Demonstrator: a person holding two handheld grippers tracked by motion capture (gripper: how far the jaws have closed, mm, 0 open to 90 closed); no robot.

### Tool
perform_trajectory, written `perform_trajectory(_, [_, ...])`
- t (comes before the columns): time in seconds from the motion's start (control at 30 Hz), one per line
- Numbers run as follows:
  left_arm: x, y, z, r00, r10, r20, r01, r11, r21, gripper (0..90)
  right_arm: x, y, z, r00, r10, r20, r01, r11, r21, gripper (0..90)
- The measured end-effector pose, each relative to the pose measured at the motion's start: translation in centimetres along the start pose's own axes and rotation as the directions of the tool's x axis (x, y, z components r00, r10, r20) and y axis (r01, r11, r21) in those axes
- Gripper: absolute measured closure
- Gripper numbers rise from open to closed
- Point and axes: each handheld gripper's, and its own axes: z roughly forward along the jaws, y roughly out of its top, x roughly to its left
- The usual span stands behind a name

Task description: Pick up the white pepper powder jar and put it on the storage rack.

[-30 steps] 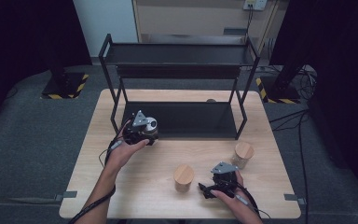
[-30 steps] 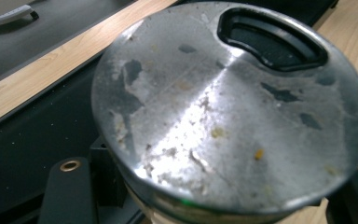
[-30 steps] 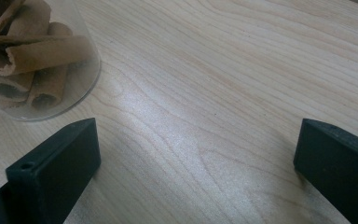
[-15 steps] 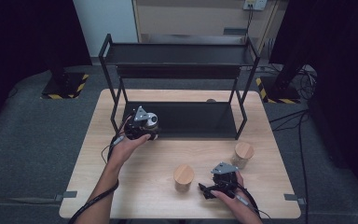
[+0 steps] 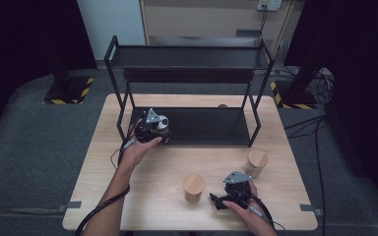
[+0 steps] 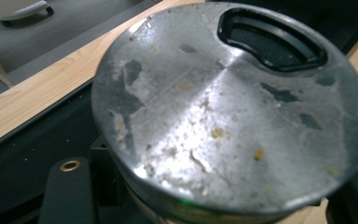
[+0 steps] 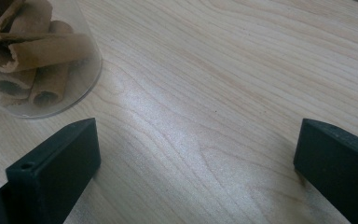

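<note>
1. The black metal rack (image 5: 189,73), upper middle of the high view, is thin square tubing with two flat dark shelves. Its front posts and top shelf leave a low opening, so I judge the main risk to be the carried jar or its hand-held gripper knocking a post or the upper shelf's edge.
2. The tabletop (image 5: 142,196) is pale, smooth wood with fine grain. A jar set half on the lower shelf's lip and half on this wood would likely tip.
3. The left hand-held gripper (image 5: 152,130), left of centre in the high view at the front left corner of the lower shelf, has its jaws clamped on a metal-lidded jar (image 6: 228,116). In the left gripper view the round lid is brushed steel, scuffed and speckled with crumbs, with a black moulded opening near its upper right rim. The lid tilts towards the camera, so a slanted release could leave the jar rocking or rolling.
4. The right hand-held gripper (image 5: 234,194), lower right of the high view, rests low over the tabletop with its matt black jaws spread wide and nothing between them.
5. A clear jar of rolled cinnamon bark (image 7: 30,56) sits at the upper left of the right gripper view, just beside one jaw; a careless sweep could shove the slick glass.
6. Two jars with wooden lids (image 5: 194,184) (image 5: 257,158) flank that gripper and could be clipped.
</note>
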Motion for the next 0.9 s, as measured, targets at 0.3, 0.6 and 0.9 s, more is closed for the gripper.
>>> perform_trajectory(0.3, [0.3, 0.0, 0.6, 0.9995, -0.025, -0.020, 0.025, 0.9997, -0.001, 29.1, 0.0, 0.0, 0.0, 1.0000, 0.000, 0.000, 0.000, 1.000, 0.000, 0.5])
perform_trajectory(0.6, [0.5, 0.3, 1.3, 0.9988, -0.031, -0.037, 0.031, 0.9995, 0.004, 29.0, 0.0, 0.0, 0.0, 1.0000, 0.000, -0.001, 0.000, 1.000, 0.000, 0.5])
perform_trajectory(0.9, [0.7, 0.3, 2.1, 0.9985, -0.039, -0.039, 0.040, 0.9991, 0.016, 29.0, 0.0, 0.0, 0.0, 1.0000, 0.000, -0.003, 0.000, 1.000, 0.001, 0.5])
